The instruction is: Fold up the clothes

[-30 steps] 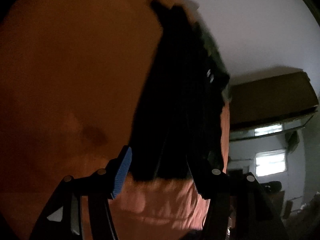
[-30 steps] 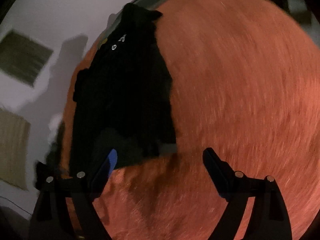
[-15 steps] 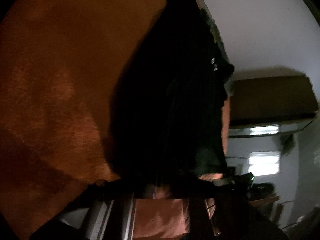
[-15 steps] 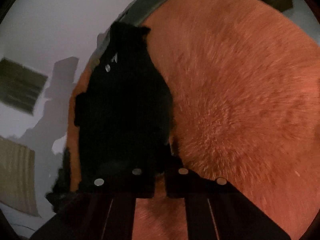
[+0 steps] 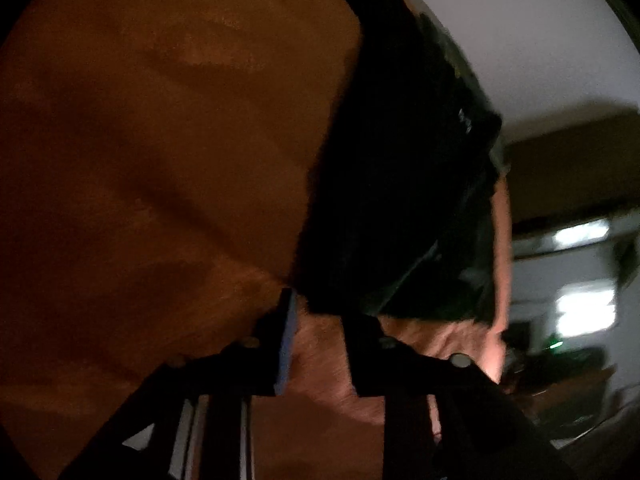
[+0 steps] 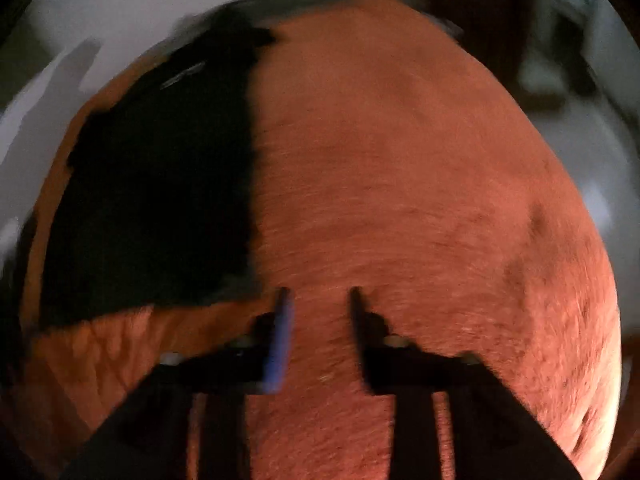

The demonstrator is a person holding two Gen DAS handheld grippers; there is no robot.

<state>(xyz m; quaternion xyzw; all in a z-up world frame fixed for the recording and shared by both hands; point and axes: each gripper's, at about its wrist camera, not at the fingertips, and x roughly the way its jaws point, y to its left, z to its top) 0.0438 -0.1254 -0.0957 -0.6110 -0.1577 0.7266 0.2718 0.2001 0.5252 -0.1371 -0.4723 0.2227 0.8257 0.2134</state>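
A black garment (image 5: 392,184) lies folded on an orange fuzzy blanket (image 5: 160,160), running away from me along the blanket's right side. My left gripper (image 5: 318,300) is partly open just short of the garment's near edge, with only blanket between its fingers. In the right wrist view the same black garment (image 6: 160,200) covers the left part of the blanket (image 6: 400,200). My right gripper (image 6: 319,292) stands partly open over bare blanket, just right of the garment's near right corner, holding nothing.
A white wall (image 5: 520,40) rises behind the blanket. A brown cabinet (image 5: 580,160) and a bright window (image 5: 584,312) show at the right of the left wrist view. Dark furniture (image 6: 480,12) stands beyond the blanket's far end.
Both grippers stood wide open a second ago, closed at the garment's near edge half a second ago, and have now opened partway and let go. The garment lies flatter.
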